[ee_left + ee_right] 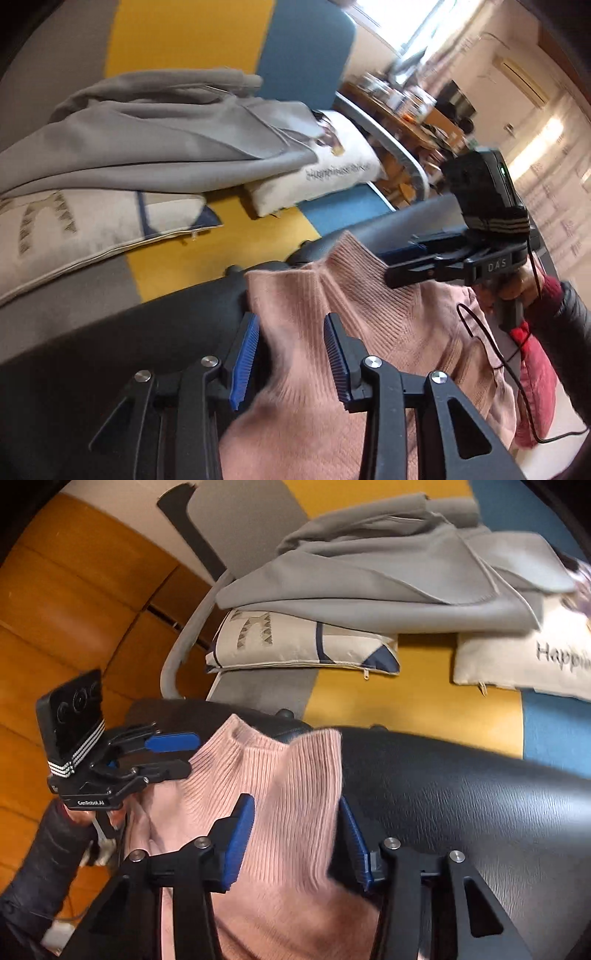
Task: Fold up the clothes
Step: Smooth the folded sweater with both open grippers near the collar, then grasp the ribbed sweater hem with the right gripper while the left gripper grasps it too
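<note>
Pink ribbed sweater (369, 325) lies over the black leather surface (461, 794) under both my tongs, its collar edge just ahead of them. My left gripper (291, 354) stands wide open, knit between its pads, unclamped. My right gripper (299, 842) gapes likewise over the knit. Bare leather stretches right; grey garment (369, 587) lies beyond on cushions.

Home living room: colour-block sofa (417, 698) with throw pillows (303, 646), grey garment (388, 590) piled on them, wood-panel wall (74, 590), cluttered wooden side table (413, 110), wall AC unit (521, 74).
</note>
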`<state>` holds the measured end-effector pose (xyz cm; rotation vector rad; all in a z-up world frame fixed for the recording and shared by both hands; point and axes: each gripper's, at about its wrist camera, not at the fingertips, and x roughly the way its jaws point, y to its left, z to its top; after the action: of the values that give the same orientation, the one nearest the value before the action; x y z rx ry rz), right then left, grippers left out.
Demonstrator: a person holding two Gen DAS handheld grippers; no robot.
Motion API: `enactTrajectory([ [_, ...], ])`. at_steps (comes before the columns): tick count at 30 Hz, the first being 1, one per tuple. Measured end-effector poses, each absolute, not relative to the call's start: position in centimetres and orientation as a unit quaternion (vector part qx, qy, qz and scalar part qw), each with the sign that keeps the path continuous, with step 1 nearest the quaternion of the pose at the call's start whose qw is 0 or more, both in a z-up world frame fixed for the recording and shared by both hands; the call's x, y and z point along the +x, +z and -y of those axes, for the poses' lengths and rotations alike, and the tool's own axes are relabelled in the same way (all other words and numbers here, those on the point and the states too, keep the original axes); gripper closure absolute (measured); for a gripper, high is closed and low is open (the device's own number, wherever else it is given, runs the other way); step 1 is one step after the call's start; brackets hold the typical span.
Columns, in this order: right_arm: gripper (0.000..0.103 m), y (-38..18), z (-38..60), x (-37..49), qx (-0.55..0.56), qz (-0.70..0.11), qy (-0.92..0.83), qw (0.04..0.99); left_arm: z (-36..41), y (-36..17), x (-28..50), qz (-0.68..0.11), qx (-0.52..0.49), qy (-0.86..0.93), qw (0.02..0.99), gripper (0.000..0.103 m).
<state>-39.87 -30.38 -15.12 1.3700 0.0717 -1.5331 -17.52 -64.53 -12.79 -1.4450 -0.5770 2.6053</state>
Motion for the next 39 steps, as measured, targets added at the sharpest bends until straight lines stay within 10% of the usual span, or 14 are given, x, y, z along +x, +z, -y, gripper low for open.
enactTrajectory([
  [3, 0.065, -15.2, 30.9, -40.1, 0.567, -0.046, -0.639, 0.518, 63.9, -13.8, -18.5, 0.181, -0.493, 0.848, 0.063, 0.065],
  [5, 0.097, -15.2, 31.2, -39.9, 0.564, -0.072, -0.645, 0.511, 63.6, -13.9, -18.5, 0.180, -0.489, 0.851, 0.063, 0.067],
  [9, 0.097, -14.7, 31.5, -39.2, 0.549, -0.100, -0.657, 0.508, 63.3, -13.6, -18.0, 0.178, -0.471, 0.863, 0.044, 0.097],
  [29, 0.097, -6.9, 25.9, -29.7, 0.497, -0.075, -0.682, 0.532, 60.8, -7.2, -7.1, 0.211, -0.396, 0.894, 0.000, 0.103],
  [39, 0.097, -6.7, 24.0, -26.5, 0.476, -0.096, -0.670, 0.562, 62.9, -9.3, -11.3, 0.168, -0.476, 0.861, 0.058, 0.052],
])
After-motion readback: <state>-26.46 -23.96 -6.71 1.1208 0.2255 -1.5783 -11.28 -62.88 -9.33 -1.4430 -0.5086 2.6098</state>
